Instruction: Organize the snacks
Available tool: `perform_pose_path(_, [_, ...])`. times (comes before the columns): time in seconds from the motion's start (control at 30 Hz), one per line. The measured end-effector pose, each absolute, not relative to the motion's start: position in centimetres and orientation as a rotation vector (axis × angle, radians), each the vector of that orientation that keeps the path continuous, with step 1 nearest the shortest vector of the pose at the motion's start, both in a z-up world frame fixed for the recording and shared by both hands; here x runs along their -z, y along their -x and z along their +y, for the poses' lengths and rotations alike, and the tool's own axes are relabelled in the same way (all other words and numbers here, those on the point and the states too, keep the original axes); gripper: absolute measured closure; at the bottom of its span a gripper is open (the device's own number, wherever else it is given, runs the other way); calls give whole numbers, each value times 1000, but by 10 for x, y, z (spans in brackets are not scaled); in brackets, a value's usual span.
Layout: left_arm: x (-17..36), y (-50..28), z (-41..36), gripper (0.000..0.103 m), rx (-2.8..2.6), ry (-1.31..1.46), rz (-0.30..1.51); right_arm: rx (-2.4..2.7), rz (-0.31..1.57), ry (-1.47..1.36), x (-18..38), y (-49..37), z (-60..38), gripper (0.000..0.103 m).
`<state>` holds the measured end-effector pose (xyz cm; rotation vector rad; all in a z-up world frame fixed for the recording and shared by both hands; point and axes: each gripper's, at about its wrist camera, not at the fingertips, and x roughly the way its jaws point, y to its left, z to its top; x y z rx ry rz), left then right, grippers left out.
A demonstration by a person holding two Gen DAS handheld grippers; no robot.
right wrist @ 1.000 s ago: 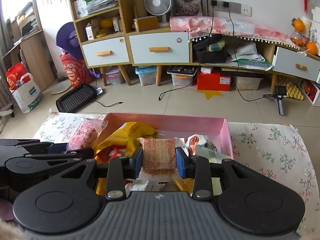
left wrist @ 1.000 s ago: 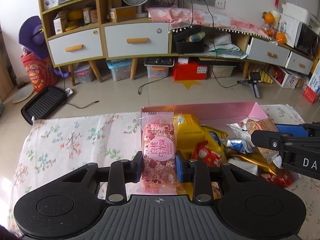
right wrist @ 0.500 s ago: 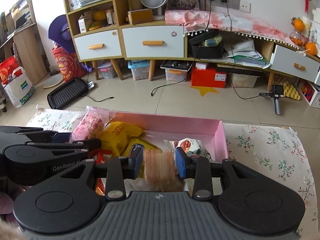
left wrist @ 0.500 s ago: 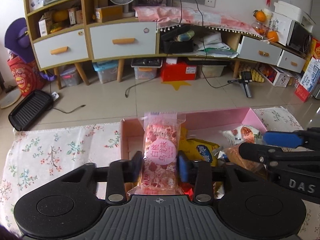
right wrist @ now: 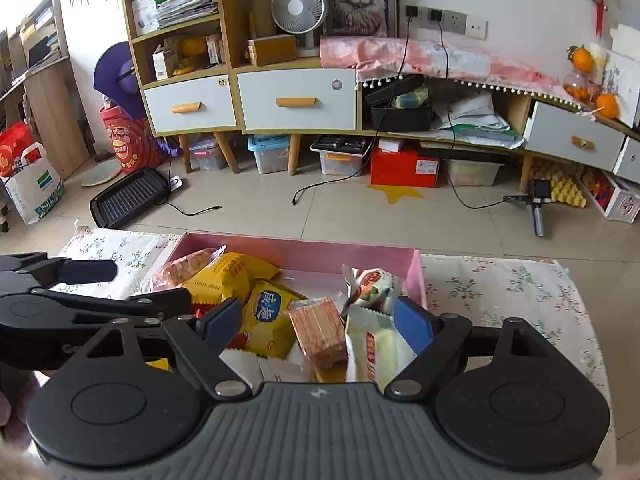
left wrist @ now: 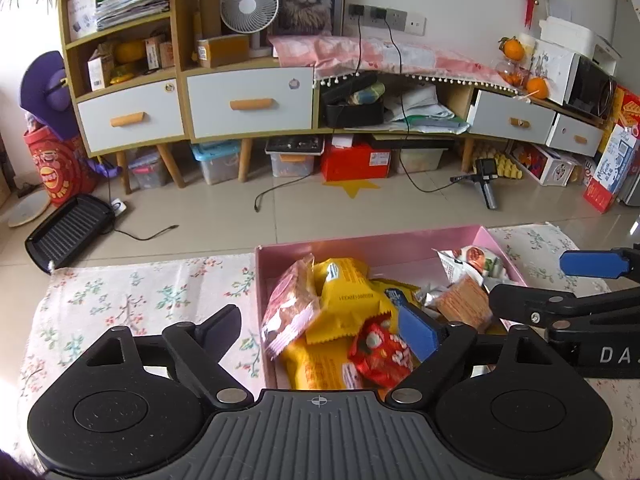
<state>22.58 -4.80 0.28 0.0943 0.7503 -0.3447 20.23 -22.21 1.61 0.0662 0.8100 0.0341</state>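
We see the pink snack packet (left wrist: 291,312) lying tilted inside the pink box (left wrist: 360,242), against its left wall and leaning on a yellow packet (left wrist: 348,300); in the right wrist view the same pink snack packet (right wrist: 182,270) sits at the box's far left corner. The brown cracker packet (right wrist: 318,332) stands on edge among the heap in the pink box (right wrist: 304,246), between a yellow bag (right wrist: 268,316) and a white wrapper (right wrist: 376,348); from the left wrist view the brown cracker packet (left wrist: 464,308) lies toward the right side of the box. We note a red wrapper (left wrist: 380,354) near the front of the heap. Our left tool (left wrist: 320,328) is spread wide over the box's left wall, its fingers apart and gripping nothing. Our right tool (right wrist: 320,320) is likewise spread wide above the heap, touching no packet that we can make out. The box rests on a bench covered with a floral cloth (left wrist: 132,300). Beyond it lie a tiled floor (left wrist: 304,208) and a cabinet with drawers (left wrist: 248,104).
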Motion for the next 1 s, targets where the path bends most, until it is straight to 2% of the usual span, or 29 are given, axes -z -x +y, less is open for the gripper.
perform_pose_path(0.27, [-12,-187,-31,7,323,-78,772,-23,797,-70,-28,-172,-224,4])
perform_pose_path(0.4, [-9,-162,-23,5,311,-75,787,-18,800,-64,-27,-157,-224,1])
perform_pose_path(1.0, [12,-71,-19,2,220,-195,815,45,847,4,-11,-92,-216,0])
